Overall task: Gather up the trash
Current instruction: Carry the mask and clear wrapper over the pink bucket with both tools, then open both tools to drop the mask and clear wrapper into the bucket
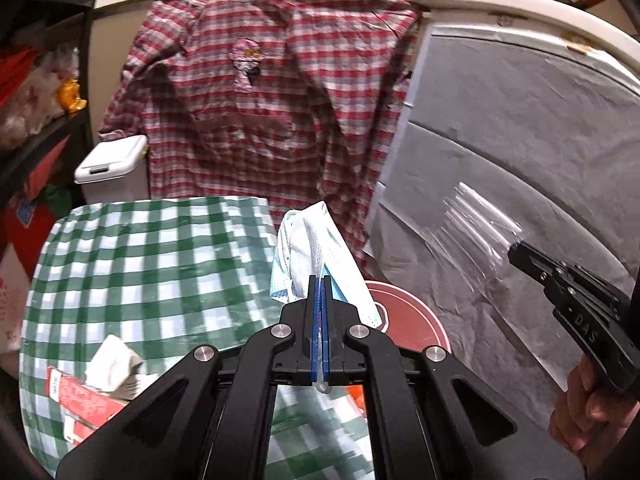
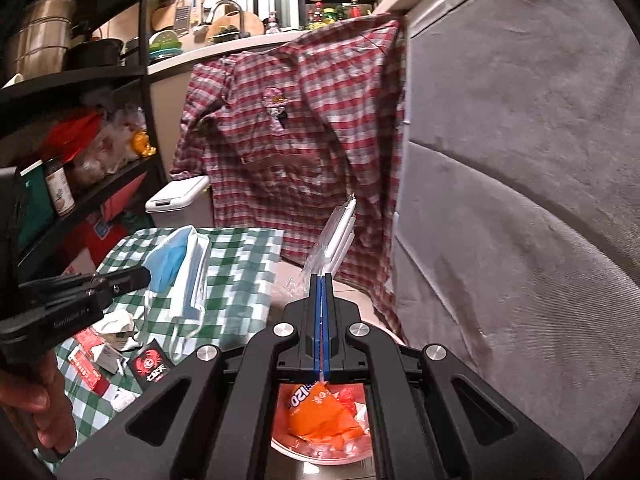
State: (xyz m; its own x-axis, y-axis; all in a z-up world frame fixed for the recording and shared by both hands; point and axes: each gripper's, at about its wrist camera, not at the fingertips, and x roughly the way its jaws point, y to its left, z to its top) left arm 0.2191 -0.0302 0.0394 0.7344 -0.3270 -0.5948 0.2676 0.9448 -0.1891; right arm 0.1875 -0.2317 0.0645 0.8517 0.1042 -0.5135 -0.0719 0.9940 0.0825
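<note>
My left gripper [image 1: 320, 280] is shut on a crumpled blue and white face mask [image 1: 312, 252], held above the right edge of the green checked table [image 1: 140, 264]. The mask [image 2: 180, 268] and left gripper [image 2: 136, 278] also show in the right wrist view. My right gripper [image 2: 321, 278] is shut on a clear plastic wrapper with white sticks [image 2: 334, 240], above a red bin [image 2: 320, 454] holding an orange snack packet [image 2: 320, 412]. In the left wrist view the right gripper [image 1: 516, 254] holds the clear wrapper [image 1: 472, 228] above the red bin [image 1: 412, 324].
Loose trash lies on the table: crumpled paper [image 1: 114, 364], a red carton [image 1: 84, 400], a black sachet [image 2: 151, 366]. A checked shirt [image 1: 260, 92] hangs behind. A white lidded bin [image 1: 112, 160] stands far left. A grey cloth-covered surface [image 2: 520, 200] is on the right, shelves [image 2: 72, 120] on the left.
</note>
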